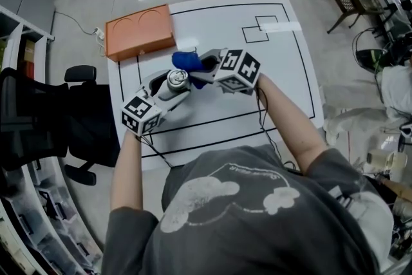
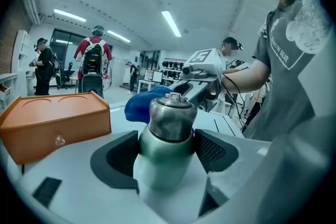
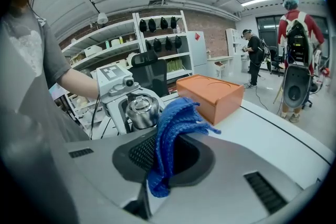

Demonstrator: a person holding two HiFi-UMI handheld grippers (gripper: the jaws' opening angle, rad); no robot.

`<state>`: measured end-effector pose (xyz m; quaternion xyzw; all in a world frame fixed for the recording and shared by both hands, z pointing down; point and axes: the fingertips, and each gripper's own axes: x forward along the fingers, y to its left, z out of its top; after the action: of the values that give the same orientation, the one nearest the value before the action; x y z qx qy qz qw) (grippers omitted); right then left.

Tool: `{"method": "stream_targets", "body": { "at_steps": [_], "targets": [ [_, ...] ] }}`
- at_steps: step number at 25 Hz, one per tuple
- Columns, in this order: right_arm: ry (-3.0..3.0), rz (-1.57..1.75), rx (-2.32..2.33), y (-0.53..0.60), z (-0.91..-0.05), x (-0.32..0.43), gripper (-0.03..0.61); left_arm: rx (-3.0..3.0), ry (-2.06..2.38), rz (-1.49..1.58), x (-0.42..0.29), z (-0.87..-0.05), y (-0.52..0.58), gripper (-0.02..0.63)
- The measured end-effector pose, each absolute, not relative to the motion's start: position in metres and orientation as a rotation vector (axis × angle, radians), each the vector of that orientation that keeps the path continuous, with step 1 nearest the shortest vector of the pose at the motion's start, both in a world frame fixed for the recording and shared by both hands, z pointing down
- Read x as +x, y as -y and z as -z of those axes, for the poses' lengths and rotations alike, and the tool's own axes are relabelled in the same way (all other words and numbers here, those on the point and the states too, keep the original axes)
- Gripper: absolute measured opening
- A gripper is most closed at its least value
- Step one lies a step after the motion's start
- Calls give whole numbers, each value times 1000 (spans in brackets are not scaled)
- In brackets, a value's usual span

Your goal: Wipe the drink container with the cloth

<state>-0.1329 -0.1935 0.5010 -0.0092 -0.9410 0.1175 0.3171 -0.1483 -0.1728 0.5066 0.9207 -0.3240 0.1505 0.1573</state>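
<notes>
A steel drink container [image 2: 167,136] with a silver cap [image 1: 177,80] is clamped between the pads of my left gripper [image 2: 168,152] and held above the white table. In the head view the left gripper [image 1: 168,88] sits left of centre. My right gripper [image 3: 168,157] is shut on a blue knitted cloth [image 3: 173,136]. The cloth [image 1: 187,61] hangs just beyond the container's cap, close to it; whether they touch is unclear. The right gripper [image 1: 207,71] points left toward the container [image 3: 140,110].
An orange box [image 1: 140,31] lies at the table's far left corner. The white table [image 1: 283,67] carries black outline markings. A black office chair [image 1: 71,119] stands to the left. Several people stand in the room behind [image 2: 93,63]. Shelving and clutter line the right side [image 1: 386,3].
</notes>
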Motion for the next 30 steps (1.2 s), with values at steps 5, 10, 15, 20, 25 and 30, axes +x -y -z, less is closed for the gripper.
{"method": "stream_targets", "body": {
  "at_steps": [5, 10, 15, 20, 25, 30],
  "targets": [
    [2432, -355, 13, 196, -523, -133, 43, 2711, 856, -472, -146, -508, 167, 334],
    [2391, -404, 22, 199, -548, -133, 43, 2725, 843, -454, -146, -509, 168, 334],
    [2351, -389, 48, 197, -560, -130, 43, 2713, 848, -444, -146, -509, 168, 334],
    [2343, -408, 95, 197, -568, -129, 43, 2644, 894, -427, -148, -512, 167, 336],
    [2376, -413, 135, 196, -562, -125, 43, 2565, 1051, -440, -152, -510, 166, 336],
    [2403, -386, 156, 193, -552, -114, 43, 2444, 1354, -419, -159, -507, 159, 336]
  ]
}}
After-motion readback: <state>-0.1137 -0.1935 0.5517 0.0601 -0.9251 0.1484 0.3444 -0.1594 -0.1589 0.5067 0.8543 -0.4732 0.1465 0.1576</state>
